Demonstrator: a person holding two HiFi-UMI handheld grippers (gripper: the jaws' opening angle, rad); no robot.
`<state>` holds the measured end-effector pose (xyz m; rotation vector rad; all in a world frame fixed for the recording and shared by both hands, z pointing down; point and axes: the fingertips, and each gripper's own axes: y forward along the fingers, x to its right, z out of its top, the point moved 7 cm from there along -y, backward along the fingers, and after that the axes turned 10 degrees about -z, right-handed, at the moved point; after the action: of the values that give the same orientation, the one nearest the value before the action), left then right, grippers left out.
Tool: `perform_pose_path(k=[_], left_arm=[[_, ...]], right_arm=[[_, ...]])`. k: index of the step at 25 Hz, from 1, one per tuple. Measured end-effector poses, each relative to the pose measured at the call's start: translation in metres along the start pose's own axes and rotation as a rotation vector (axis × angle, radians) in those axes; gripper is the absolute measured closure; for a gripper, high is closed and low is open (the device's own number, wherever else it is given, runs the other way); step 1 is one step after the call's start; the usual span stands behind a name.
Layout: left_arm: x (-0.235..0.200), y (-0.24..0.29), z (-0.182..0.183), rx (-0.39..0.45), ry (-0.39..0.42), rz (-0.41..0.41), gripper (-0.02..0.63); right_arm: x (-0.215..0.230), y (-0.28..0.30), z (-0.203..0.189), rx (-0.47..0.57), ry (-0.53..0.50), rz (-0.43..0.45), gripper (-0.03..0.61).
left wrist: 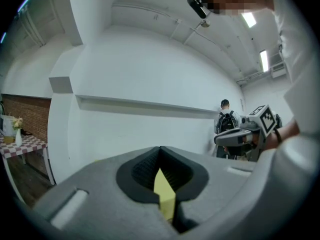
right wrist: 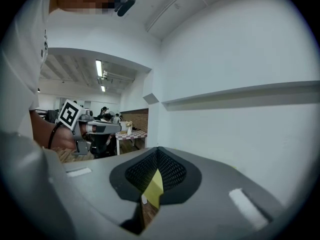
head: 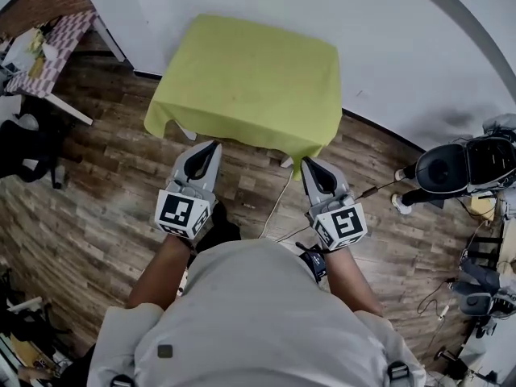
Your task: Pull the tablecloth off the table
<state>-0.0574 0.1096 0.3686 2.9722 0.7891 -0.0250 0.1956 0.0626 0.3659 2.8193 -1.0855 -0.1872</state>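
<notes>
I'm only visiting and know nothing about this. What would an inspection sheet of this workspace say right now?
Surface: table hidden under the tablecloth; only white legs peek out.
Job's things: yellow-green tablecloth, spread over the table.
Clutter: nothing seen on the tablecloth.
Tongs: left tongs and right tongs each shut on the tablecloth's near edge.
Cables: thin light cable on the floor between the tongs.
Surroundings: wood floor, white wall, checked side table, person with backpack.
</notes>
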Motion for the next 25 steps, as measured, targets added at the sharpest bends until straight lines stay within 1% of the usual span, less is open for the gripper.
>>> perform_pose_path(k=[3,6,10,15,20,25], left_arm=[[-0.050,0.003,0.005,-0.007,0.007,-0.037,0.611],[-0.095,0.007,0.005,-0.009,-0.003,-0.062,0.611],[-0.138,0.018,-0.001,-0.029,0.002,-0.101,0.610],[-0.164,0.031,-0.008,-0.046,-0.001,-0.110,0.609],[-0.178,0.060,-0.015,-0.071,-0.003,-0.126,0.610],[-0.191,0.099,-0.019,-0.107,-0.016,-0.134,0.610]], right_arm=[[-0.018,0.041,0.008,-0.012,0.004,-0.028,0.568],[-0.030,0.076,0.009,-0.029,0.015,-0.057,0.568],[-0.042,0.107,0.014,-0.036,0.033,-0.093,0.568],[-0.038,0.132,0.018,-0.035,0.030,-0.108,0.568],[-0.016,0.153,0.011,-0.044,0.040,-0.126,0.568],[0.018,0.180,-0.004,-0.074,0.074,-0.118,0.568]])
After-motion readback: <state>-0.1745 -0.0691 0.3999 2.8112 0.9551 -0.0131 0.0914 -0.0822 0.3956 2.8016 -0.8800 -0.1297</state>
